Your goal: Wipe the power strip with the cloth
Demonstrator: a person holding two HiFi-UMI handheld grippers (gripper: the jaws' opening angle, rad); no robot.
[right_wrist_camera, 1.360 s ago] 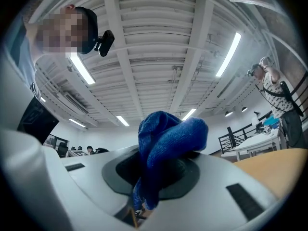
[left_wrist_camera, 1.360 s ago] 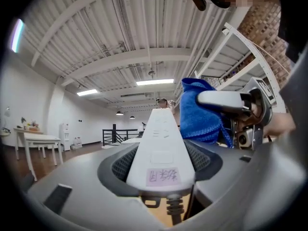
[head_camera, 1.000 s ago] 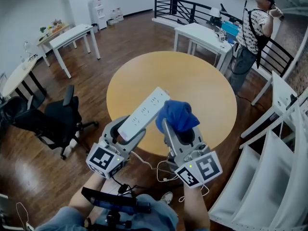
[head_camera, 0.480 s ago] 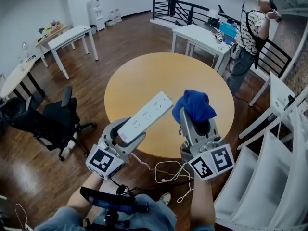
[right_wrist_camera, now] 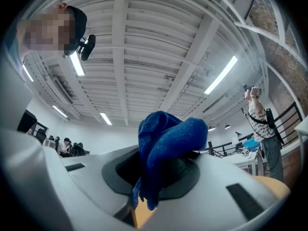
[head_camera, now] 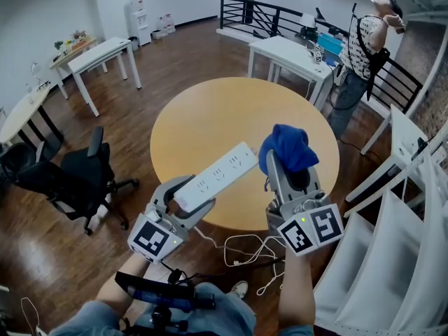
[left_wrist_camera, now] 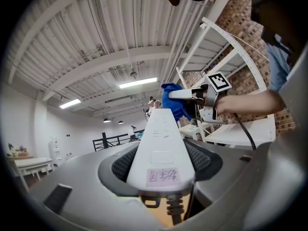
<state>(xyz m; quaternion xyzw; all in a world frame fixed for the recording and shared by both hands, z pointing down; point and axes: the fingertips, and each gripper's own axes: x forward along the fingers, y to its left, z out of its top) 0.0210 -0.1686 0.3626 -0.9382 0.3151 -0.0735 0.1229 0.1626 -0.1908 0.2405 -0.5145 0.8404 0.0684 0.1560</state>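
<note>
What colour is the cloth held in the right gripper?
Blue; the cloth shows best in the right gripper view.

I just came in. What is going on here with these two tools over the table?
A person holds one tool in each hand above the round table. The left claw is shut on the white power strip, held in the air. The right claw is shut on a bunched blue cloth, close beside the strip's far end. Whether cloth and strip touch, I cannot tell.

Power strip [head_camera: 217, 176] beside blue cloth [head_camera: 288, 148]
</note>
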